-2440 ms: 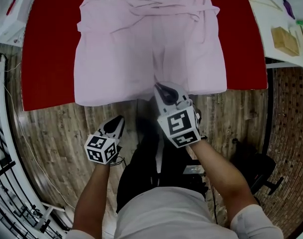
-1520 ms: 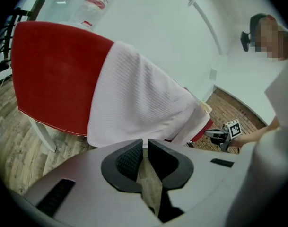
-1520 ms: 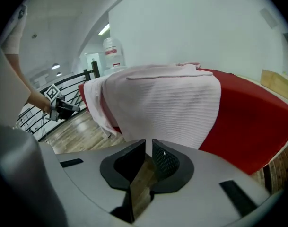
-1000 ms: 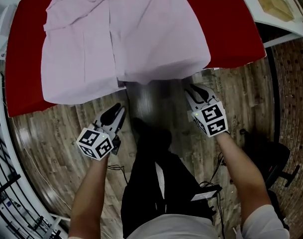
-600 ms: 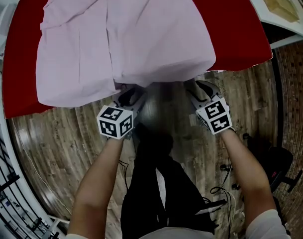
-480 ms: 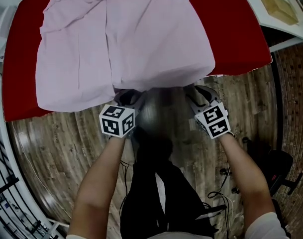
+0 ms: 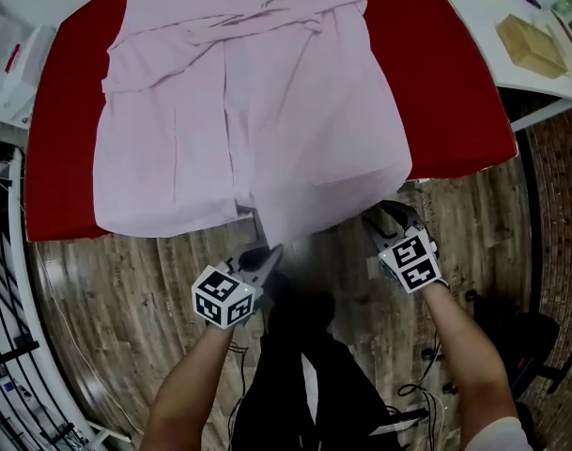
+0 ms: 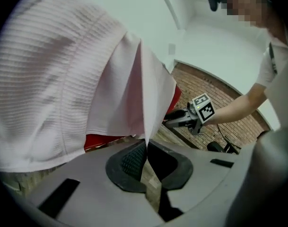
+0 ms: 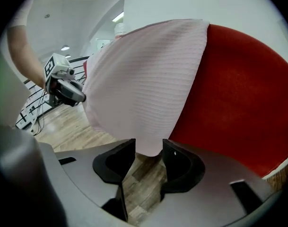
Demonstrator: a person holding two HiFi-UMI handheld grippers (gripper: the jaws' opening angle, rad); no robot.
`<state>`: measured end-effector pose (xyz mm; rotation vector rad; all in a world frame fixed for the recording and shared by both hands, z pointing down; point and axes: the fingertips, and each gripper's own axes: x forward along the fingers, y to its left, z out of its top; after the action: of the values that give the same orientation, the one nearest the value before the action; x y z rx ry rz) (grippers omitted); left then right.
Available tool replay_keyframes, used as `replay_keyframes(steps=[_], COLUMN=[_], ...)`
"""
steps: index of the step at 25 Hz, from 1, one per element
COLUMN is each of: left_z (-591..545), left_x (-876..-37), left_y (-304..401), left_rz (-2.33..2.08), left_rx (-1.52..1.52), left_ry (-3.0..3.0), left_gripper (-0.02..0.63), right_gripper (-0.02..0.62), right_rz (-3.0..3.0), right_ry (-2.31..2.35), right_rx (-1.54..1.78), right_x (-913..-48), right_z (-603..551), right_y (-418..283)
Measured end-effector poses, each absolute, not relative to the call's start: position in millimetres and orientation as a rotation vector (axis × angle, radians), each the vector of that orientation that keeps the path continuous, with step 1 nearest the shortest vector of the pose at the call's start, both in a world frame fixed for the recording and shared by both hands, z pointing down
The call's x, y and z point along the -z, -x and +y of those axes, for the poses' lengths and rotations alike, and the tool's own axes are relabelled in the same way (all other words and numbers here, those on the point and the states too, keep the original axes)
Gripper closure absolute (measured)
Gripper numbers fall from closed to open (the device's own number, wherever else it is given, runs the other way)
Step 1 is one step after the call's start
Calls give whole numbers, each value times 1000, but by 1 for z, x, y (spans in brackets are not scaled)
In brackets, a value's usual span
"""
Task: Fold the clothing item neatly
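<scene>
Pink garment (image 7: 248, 111) lies spread on the red table cover (image 7: 69, 158), far end cropped, hem overhanging the cover's near edge. Head view: right gripper (image 7: 389, 214) tips partly hidden under that hem. Left gripper view: left gripper (image 8: 146, 161) clamped on a thin hem fold. Right gripper view: jaws, just widened, stand apart; hem hangs between them, contact unclear.

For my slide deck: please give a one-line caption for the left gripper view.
Left gripper shut on the hanging hem of the pink garment, red table behind.
</scene>
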<state>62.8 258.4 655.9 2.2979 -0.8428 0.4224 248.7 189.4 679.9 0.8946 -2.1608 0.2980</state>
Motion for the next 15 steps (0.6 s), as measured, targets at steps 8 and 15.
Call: replay_keyframes(steps=[8, 15], left_z=[267, 291], left_x=[-654, -683], left_y=[-39, 73], left_rz=[-907, -1142], left_rx=[-392, -520], left_ry=[-2301, -2163], left_gripper=[568, 453], right_gripper=[367, 350], right_rz=[-2195, -2149], right_ry=[-702, -671], right_rx=[-298, -300], right_x=[-689, -703], right_z=[198, 184], right_y=[-226, -243])
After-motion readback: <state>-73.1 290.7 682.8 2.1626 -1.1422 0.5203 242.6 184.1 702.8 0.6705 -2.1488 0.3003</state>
